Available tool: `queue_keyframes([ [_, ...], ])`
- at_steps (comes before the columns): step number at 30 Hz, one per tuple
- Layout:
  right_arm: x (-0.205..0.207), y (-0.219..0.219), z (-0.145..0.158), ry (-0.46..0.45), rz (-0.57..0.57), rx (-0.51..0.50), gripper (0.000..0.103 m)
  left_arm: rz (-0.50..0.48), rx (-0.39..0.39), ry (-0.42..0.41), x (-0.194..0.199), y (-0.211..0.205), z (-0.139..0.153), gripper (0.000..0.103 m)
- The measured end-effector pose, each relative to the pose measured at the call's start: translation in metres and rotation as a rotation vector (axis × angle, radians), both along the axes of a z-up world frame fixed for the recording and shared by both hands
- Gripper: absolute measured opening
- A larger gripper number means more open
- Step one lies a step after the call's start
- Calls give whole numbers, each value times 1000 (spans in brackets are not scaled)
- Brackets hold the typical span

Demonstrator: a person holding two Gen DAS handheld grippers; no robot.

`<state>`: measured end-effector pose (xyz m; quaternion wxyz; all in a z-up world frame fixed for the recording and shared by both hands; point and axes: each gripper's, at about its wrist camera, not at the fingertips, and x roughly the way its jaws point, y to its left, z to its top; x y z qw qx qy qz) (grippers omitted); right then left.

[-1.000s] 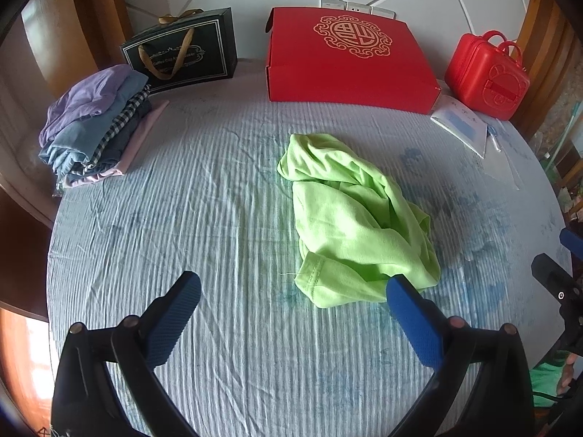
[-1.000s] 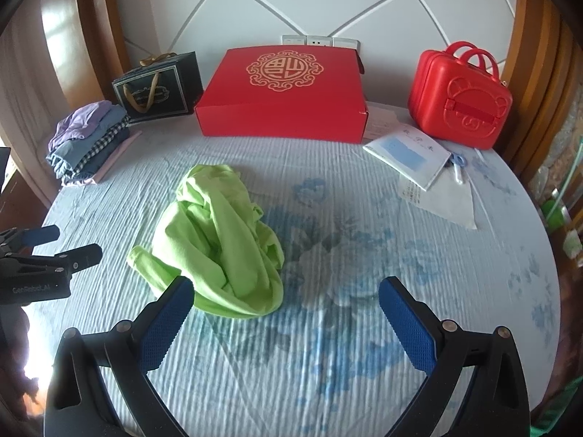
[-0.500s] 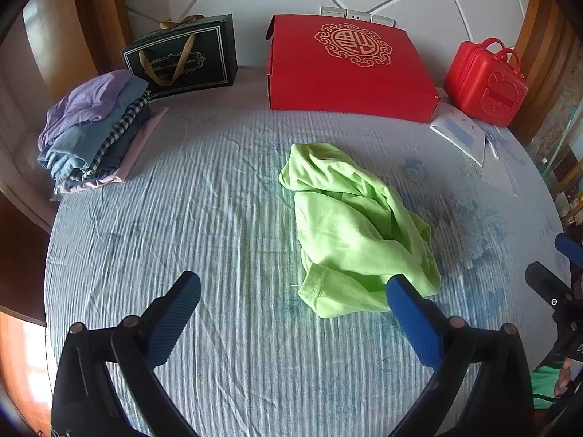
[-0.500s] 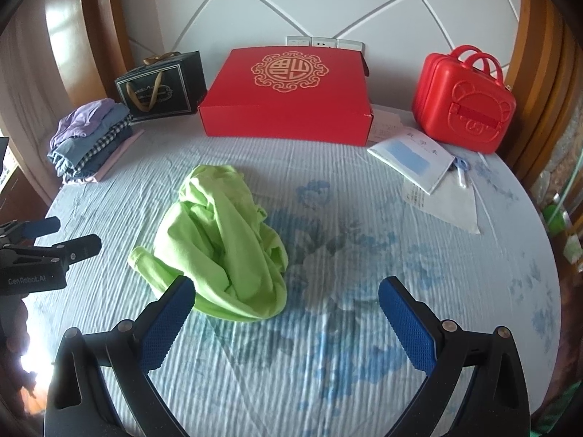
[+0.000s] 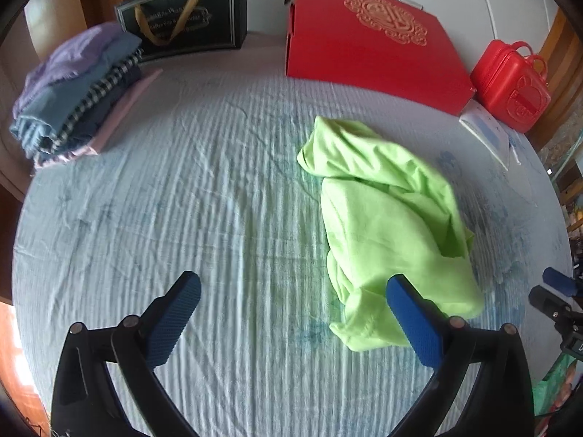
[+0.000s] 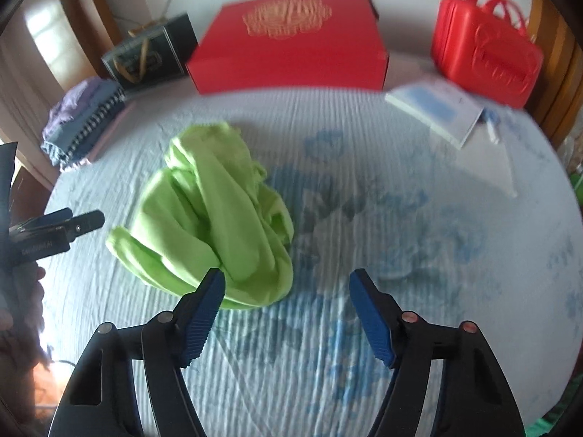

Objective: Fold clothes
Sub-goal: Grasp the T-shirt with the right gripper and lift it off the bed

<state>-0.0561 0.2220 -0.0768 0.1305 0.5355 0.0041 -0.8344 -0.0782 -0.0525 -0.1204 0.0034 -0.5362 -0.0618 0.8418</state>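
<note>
Green shirt (image 5: 386, 225): crumpled mid-bed (image 5: 182, 189) | left tool (image 5: 291, 291), right tool (image 6: 286, 287): jaws apart, empty, near its front hem | risk: blurred view; pinching several bunched layers probably drags the heap instead of spreading it.

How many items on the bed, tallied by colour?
Red: 2, the flat red box and the red case.
Green: 1, the crumpled green shirt.
Dark: 1, the gift bag.
White/blue: 1, the booklet.
Mixed colours: 1, the folded stack.
Total: 6.
</note>
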Motion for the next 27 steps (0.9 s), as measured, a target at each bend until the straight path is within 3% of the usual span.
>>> queue_keyframes([
  [4, -21, -9, -36, -85, -2, -11, 72, -48, 23, -52, -10, 13, -31, 101],
  [6, -30, -16, -51, -108, 6, -8, 74, -76, 24, -88, -15, 21, -47, 88],
  [8, -38, -27, -65, -131, 28, -13, 79, -95, 67, -124, -18, 23, -59, 58],
  [9, -41, -34, -71, -143, 44, -15, 80, -100, 97, -135, -18, 23, -61, 53],
  [10, -43, -41, -78, -157, 63, -12, 80, -104, 119, -134, -17, 23, -59, 38],
  [11, -43, -47, -82, -166, 79, -4, 73, -117, 121, -133, -17, 25, -54, 24],
  [12, -44, -53, -86, -167, 100, 14, 60, -126, 108, -127, -15, 27, -48, 20],
  [13, -43, -59, -86, -151, 126, 39, 30, -132, 93, -112, -13, 28, -40, 20],
  [14, -42, -61, -82, -138, 144, 41, 9, -134, 81, -90, -10, 28, -30, 20],
  [18, -38, -41, -44, -34, 120, 36, 8, -114, 51, -29, -7, 16, 7, 21],
  [19, -37, -25, -29, 1, 90, 30, 8, -110, 46, -18, -7, 12, 15, 31],
  [20, -35, -8, -14, 37, 55, 33, 6, -109, 43, -12, -8, 9, 20, 48],
  [22, -32, 34, 14, 111, -39, 80, 6, -91, 21, 16, -14, 0, 26, 73],
  [23, -34, 52, 23, 133, -84, 109, 6, -84, 17, 25, -20, -3, 29, 78],
  [27, -30, 111, 29, 141, -239, 192, 9, -85, 34, 26, -39, 4, 24, 78],
])
